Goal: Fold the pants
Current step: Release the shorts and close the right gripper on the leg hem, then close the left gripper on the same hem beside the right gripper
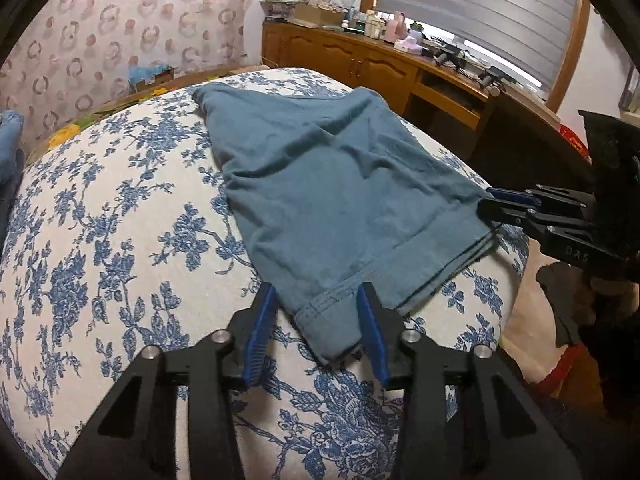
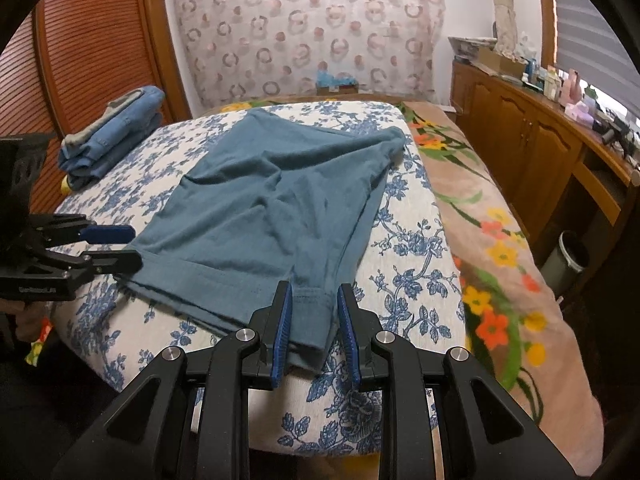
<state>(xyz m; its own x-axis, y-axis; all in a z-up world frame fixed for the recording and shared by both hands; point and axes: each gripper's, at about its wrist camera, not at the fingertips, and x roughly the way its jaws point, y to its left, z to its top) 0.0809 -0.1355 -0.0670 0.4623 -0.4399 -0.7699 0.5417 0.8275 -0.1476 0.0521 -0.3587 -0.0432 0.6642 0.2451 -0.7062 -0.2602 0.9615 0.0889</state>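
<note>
Grippers, both mine, sit at the near hem of the pants [image 1: 332,184]. My left gripper [image 1: 316,332] straddles the hem's left corner. Its blue pads [image 1: 258,336] stand apart, the corner lies between them, and neither pad visibly presses the cloth. My right gripper [image 2: 314,332] straddles the hem's right corner in the same way. Its jaws are narrower but still parted, the left pad is against the cloth, and a slim gap shows at the right pad.

The pants are teal and lie flat, folded lengthwise with one leg stacked on the other. The hems are toward me and the waist end is away from me. Loose creases run across the middle, and the far right corner is bunched up.

Under the pants is a white cover [image 1: 120,220] printed with blue flowers. It shows on every side of them.

To the right of the pants, past the cover's edge, lies a pink blanket [image 2: 500,240] with orange and yellow flowers. A grey bin [image 2: 572,256] stands on the floor beyond the blanket.

To the far left of the pants, folded jeans [image 2: 116,132] are stacked on the cover.

Beyond the waist end hangs a curtain [image 2: 300,32] patterned with rings. Far right of the pants, a wooden cabinet [image 2: 520,132] carries small clutter on top.
</note>
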